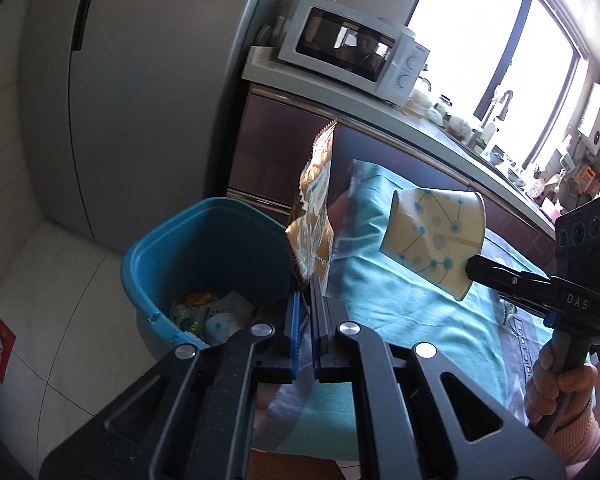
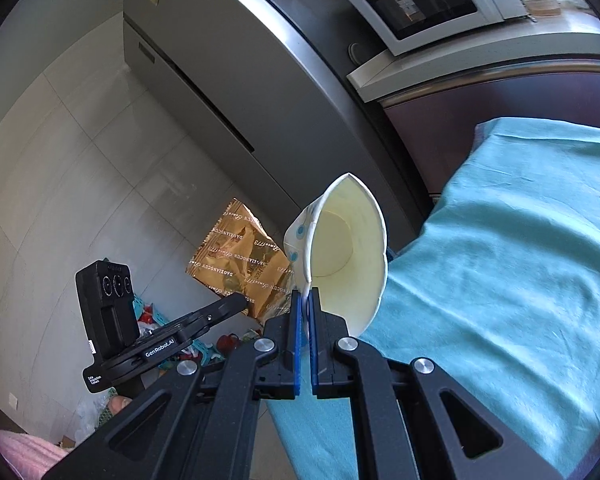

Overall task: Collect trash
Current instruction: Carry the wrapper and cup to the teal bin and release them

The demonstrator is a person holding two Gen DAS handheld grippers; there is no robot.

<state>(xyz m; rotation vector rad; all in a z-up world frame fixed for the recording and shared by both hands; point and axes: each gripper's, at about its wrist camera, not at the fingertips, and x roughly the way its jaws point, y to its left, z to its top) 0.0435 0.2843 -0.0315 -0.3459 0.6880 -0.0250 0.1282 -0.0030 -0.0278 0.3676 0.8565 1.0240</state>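
Fingers of left gripper clenched on lower edge of gold snack wrapper; wrapper upright at frame centre, just right of the blue trash bin rim, not yet over the opening. Fingers of right gripper pinched on rim of paper cup, wall flattened between the pads; cup on its side, mouth toward the right wrist camera, interior apparently empty. Seen from the left wrist view, cup at centre right, above the teal cloth on the worktop, well apart from the bin. Right gripper body and the hand on its handle at right edge of frame.

Bin at lower left on pale floor tiles, already holding several crumpled wrappers and bits at its bottom. Judged progress: partly done; earlier trash binned, two items in transit. Remaining: carry wrapper and cup over bin opening, release both. Small object at right edge of cloth, half hidden behind right gripper; cannot tell whether trash.

Background: microwave on counter, upper centre; fridge door at upper left.
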